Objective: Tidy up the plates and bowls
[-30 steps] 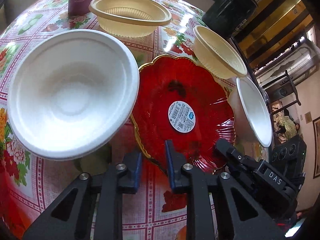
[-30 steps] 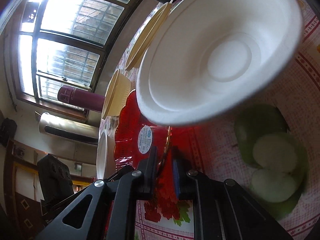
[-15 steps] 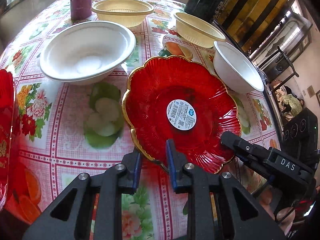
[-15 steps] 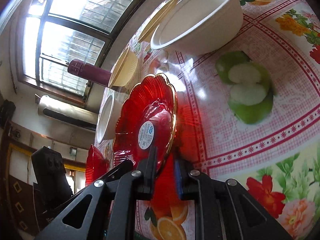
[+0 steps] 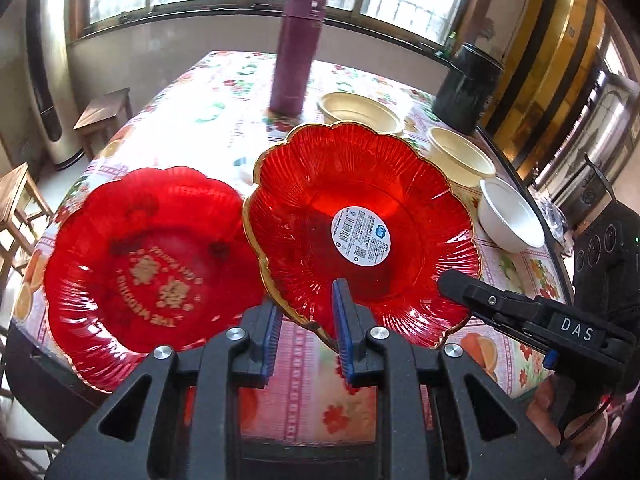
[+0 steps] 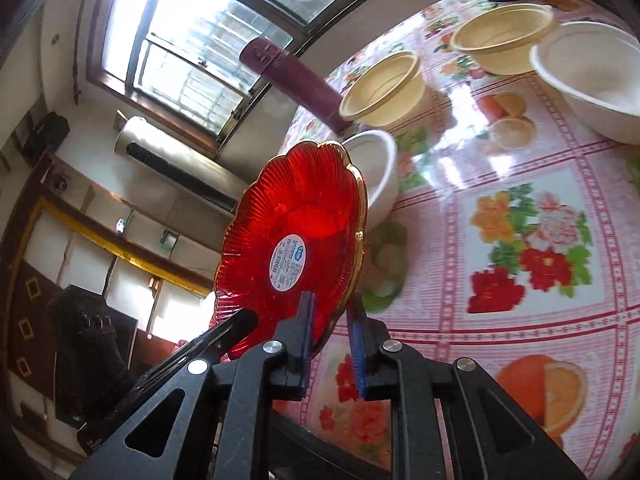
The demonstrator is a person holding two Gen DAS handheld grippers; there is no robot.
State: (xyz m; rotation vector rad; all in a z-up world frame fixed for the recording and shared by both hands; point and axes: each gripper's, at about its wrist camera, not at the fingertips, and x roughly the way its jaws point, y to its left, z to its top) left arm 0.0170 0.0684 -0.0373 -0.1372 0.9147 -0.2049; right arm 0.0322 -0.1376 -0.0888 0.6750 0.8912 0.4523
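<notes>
gripping the near rim of a red scalloped glass plate with a gold edge (image 5: 360, 224), the left gripper (image 5: 306, 328) holds it tilted above the floral tablecloth (image 5: 224, 92), partly over a second red plate with gold lettering (image 5: 148, 264); the right gripper (image 5: 452, 284) reaches in at the plate's right edge. from the right wrist view, its jaws are clamped on the same plate's edge, with a white bowl (image 6: 378, 172) behind it and two cream bowls (image 6: 384, 88) further back.

I see the gold-rimmed red plate (image 5: 360, 216) tilted above the table, beside a second red plate (image 5: 148, 264); cream bowls (image 5: 360, 114) and white bowls (image 5: 510, 220) sit beyond.
</notes>
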